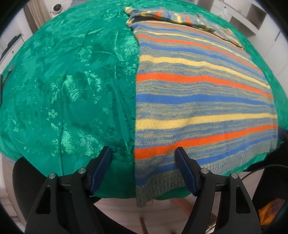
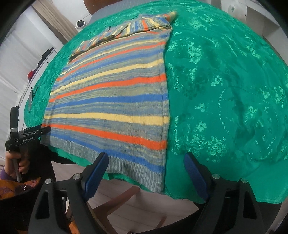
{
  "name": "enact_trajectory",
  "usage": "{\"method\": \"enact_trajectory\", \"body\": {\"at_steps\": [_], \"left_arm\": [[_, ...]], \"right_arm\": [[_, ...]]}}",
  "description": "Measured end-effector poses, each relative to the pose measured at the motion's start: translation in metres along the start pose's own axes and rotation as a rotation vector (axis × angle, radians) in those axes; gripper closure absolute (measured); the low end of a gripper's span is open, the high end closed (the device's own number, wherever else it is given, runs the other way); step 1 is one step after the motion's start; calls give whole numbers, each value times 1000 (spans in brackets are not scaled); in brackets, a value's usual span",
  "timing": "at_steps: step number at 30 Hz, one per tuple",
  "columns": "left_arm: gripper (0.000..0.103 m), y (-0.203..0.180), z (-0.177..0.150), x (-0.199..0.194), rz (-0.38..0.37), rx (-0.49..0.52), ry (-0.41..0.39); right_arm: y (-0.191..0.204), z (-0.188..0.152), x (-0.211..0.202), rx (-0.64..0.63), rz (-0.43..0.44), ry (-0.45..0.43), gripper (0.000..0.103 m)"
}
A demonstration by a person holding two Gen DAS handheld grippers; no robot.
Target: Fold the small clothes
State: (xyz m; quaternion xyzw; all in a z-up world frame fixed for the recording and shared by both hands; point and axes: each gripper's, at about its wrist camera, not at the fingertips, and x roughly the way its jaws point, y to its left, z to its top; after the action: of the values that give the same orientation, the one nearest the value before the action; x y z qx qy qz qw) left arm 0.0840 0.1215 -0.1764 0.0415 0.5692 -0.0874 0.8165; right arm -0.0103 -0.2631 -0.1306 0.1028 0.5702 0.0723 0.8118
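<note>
A striped knit sweater (image 1: 198, 93) in blue, orange, yellow and grey lies flat on the green tablecloth (image 1: 63, 81), its ribbed hem hanging over the near table edge and its sleeves folded across the far end. My left gripper (image 1: 144, 153) is open and empty, straddling the sweater's near left corner. In the right wrist view the sweater (image 2: 115, 100) lies left of centre. My right gripper (image 2: 146, 158) is open and empty at the sweater's near right corner. The left gripper (image 2: 41, 130) shows at the sweater's far side, held in a hand.
The green patterned cloth (image 2: 225, 90) covers the whole table and drapes over its near edge. A wooden chair (image 2: 115, 203) stands below the edge. White shelves (image 1: 255, 16) and a small white camera (image 2: 80, 24) are behind the table.
</note>
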Motion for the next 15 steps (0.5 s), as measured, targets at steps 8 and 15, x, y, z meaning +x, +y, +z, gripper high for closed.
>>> {"method": "enact_trajectory", "body": {"at_steps": [8,15], "left_arm": [[27,-10,0,-1,36,34,-9],[27,-18,1,-3,53,46,-16]], "right_arm": [[2,2,-3,-19,-33,0,18],[5,2,-1,-33,-43,11,18]]}}
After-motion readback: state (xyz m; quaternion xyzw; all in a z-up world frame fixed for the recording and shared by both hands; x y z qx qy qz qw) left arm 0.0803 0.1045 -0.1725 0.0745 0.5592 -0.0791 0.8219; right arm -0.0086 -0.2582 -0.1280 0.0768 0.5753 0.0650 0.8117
